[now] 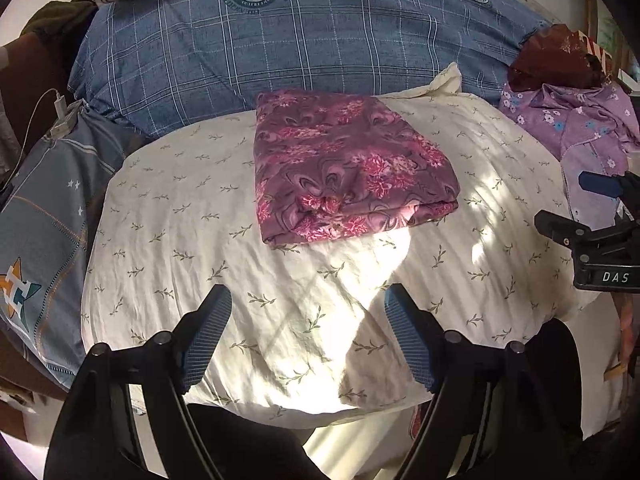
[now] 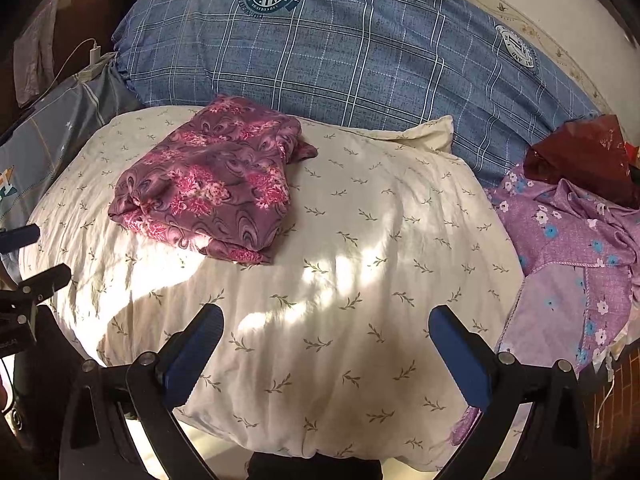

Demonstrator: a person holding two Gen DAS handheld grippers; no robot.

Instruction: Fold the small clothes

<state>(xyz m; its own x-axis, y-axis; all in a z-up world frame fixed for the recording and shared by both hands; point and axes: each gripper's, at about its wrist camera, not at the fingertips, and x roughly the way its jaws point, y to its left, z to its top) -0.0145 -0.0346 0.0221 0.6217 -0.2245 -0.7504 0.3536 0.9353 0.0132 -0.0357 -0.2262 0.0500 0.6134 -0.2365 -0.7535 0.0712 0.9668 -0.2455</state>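
Note:
A maroon garment with pink flowers (image 1: 344, 168) lies folded into a thick rectangle on a cream leaf-print pillow (image 1: 168, 248); it also shows in the right wrist view (image 2: 212, 188), up and to the left. My left gripper (image 1: 308, 300) is open and empty, hovering over the pillow a little short of the folded garment. My right gripper (image 2: 326, 320) is open and empty over the pillow's near middle, to the right of the garment. The right gripper shows at the right edge of the left wrist view (image 1: 596, 216).
A crumpled lilac flowered garment (image 2: 572, 256) lies to the right of the pillow, with a dark red bag (image 2: 580, 156) behind it. A large blue plaid quilt (image 2: 340, 52) is behind the pillow. A grey pillow (image 1: 44, 224) and charger cable (image 1: 60, 108) lie left.

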